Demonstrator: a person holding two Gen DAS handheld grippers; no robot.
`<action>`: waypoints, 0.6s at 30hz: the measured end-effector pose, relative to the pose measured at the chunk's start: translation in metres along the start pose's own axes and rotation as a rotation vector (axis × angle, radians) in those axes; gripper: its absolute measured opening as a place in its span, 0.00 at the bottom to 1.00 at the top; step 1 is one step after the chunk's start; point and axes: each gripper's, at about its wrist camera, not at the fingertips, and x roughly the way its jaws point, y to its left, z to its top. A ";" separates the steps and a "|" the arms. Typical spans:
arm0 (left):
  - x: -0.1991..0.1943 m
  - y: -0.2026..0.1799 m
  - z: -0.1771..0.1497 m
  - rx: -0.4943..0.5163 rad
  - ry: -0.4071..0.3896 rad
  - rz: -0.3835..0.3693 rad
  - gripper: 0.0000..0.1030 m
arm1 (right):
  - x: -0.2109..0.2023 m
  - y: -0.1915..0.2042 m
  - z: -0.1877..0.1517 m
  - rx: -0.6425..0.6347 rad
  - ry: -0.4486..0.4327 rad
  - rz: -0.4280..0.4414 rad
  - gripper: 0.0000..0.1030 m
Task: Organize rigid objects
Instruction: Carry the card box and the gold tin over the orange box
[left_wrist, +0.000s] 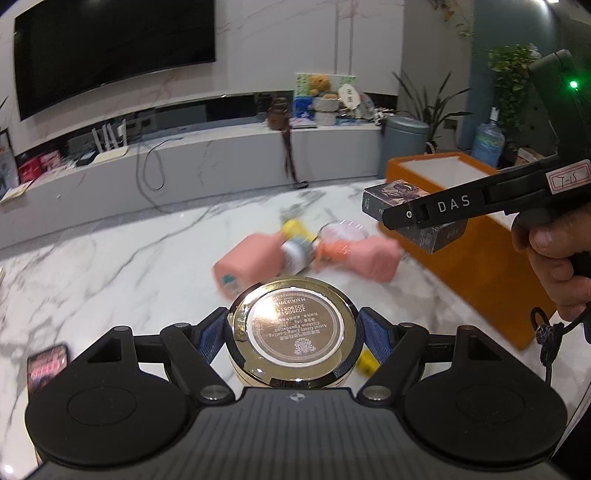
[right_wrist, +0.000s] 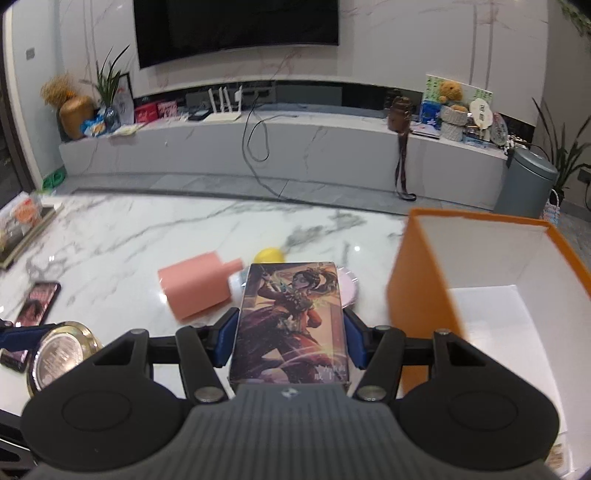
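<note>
My left gripper (left_wrist: 293, 334) is shut on a round gold cosmetic compact (left_wrist: 293, 325), its printed underside facing the camera, held above the marble table (left_wrist: 110, 266). My right gripper (right_wrist: 290, 332) is shut on a flat box with a warrior picture (right_wrist: 291, 317), blue pads pressed against its long sides. In the left wrist view that same picture box (left_wrist: 397, 195) hangs in the right gripper (left_wrist: 410, 216) beside the orange box (left_wrist: 476, 254). The compact (right_wrist: 62, 354) shows at the lower left of the right wrist view. The orange box (right_wrist: 417, 295) stands open, white inside.
On the table lie two pink bottle-shaped items (left_wrist: 251, 262) (left_wrist: 373, 254), a yellow-capped bottle (left_wrist: 293, 236), a clear round lid (left_wrist: 341, 232) and a phone (left_wrist: 48, 367). A small yellow object (left_wrist: 367, 363) peeks out under the left gripper. Books (right_wrist: 22, 229) rest at the left edge.
</note>
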 end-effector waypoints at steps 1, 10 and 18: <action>0.001 -0.004 0.005 0.006 -0.003 -0.007 0.85 | -0.004 -0.006 0.002 0.010 -0.007 -0.001 0.56; 0.009 -0.034 0.048 0.065 -0.039 -0.053 0.85 | -0.035 -0.055 0.022 0.083 -0.064 -0.018 0.56; 0.019 -0.064 0.075 0.114 -0.064 -0.102 0.85 | -0.054 -0.093 0.030 0.131 -0.085 -0.022 0.56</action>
